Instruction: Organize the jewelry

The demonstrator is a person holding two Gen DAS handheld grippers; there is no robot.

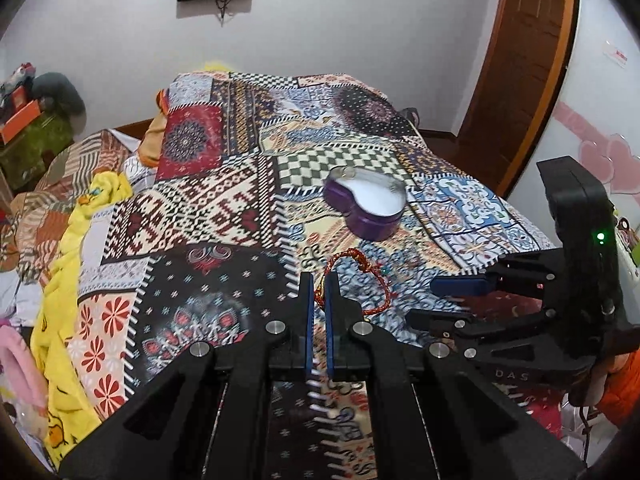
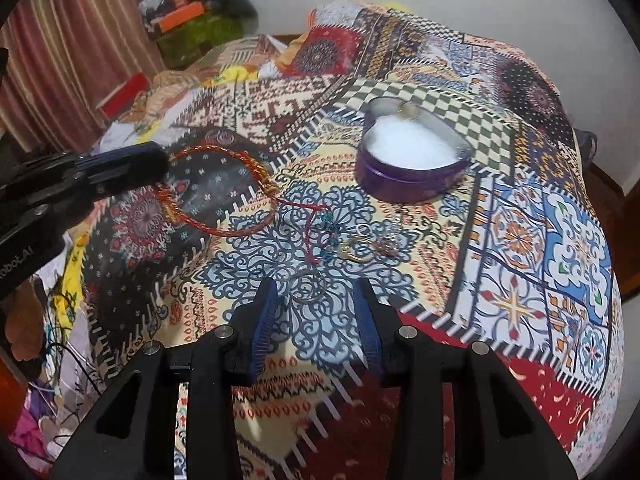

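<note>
A red braided cord bracelet [image 1: 356, 276] lies on the patterned bedspread; my left gripper [image 1: 319, 280] is shut on its near edge. In the right wrist view the bracelet [image 2: 224, 200] loops out from the left gripper [image 2: 160, 168]. A purple heart-shaped tin [image 1: 366, 206] with white padding stands open beyond it; it also shows in the right wrist view [image 2: 412, 160], with a small ring [image 2: 408, 111] inside. My right gripper [image 2: 316, 284] is open, its fingers either side of a silver ring [image 2: 306, 286]. A gold ring [image 2: 354, 249] and small earrings [image 2: 386, 240] lie just beyond.
The patchwork bedspread [image 1: 240, 200] covers the bed. A yellow cloth [image 1: 80, 240] lies along its left side. A green box with clutter [image 1: 32, 136] stands at far left. A wooden door [image 1: 524, 60] is at right. The bed's edge drops off at right [image 2: 600, 320].
</note>
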